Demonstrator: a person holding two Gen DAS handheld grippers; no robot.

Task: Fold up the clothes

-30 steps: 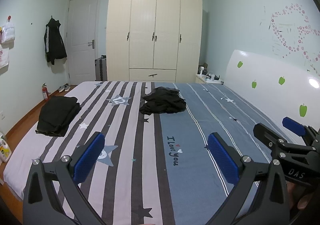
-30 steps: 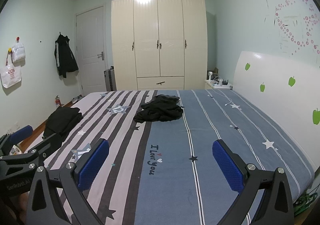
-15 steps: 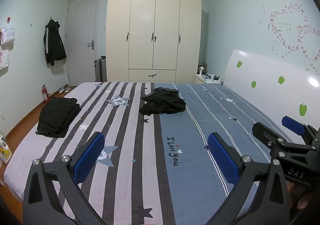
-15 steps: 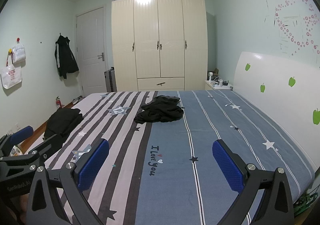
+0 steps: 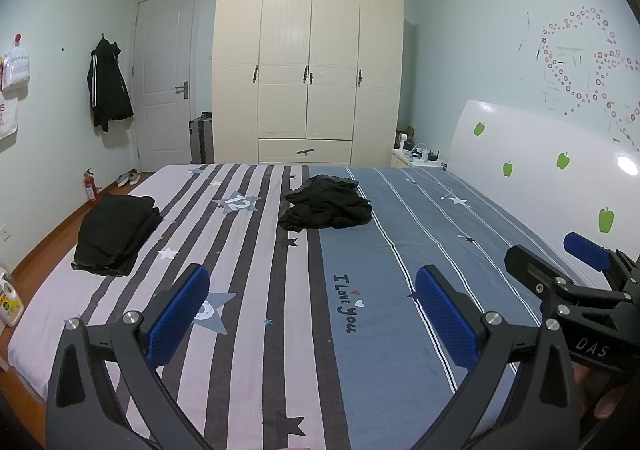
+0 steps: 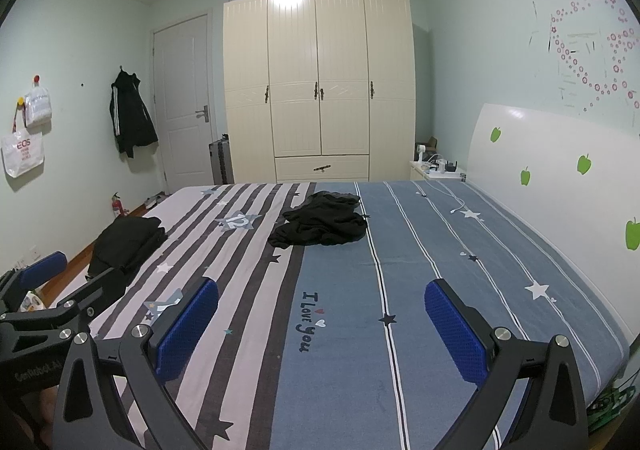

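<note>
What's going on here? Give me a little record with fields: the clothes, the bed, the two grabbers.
Crumpled garment: black, unfolded, mid-bed near the far end
Folded pile: black, on the bed's left edge
Bed: striped sheet, grey-white and blue
Left gripper: open, empty, above the near end
Right gripper: open, empty, beside it

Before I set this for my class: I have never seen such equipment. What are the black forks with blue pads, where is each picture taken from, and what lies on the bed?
They are two hand-held grippers, one in each of a person's hands, each carrying a camera that looks forward along its fingers. One picture comes from the left gripper, the other from the right gripper; each also catches the other at its edge. Both stand open and hold nothing. On the striped bed lie a crumpled black garment near the middle and a folded black pile toward the left edge.
</note>
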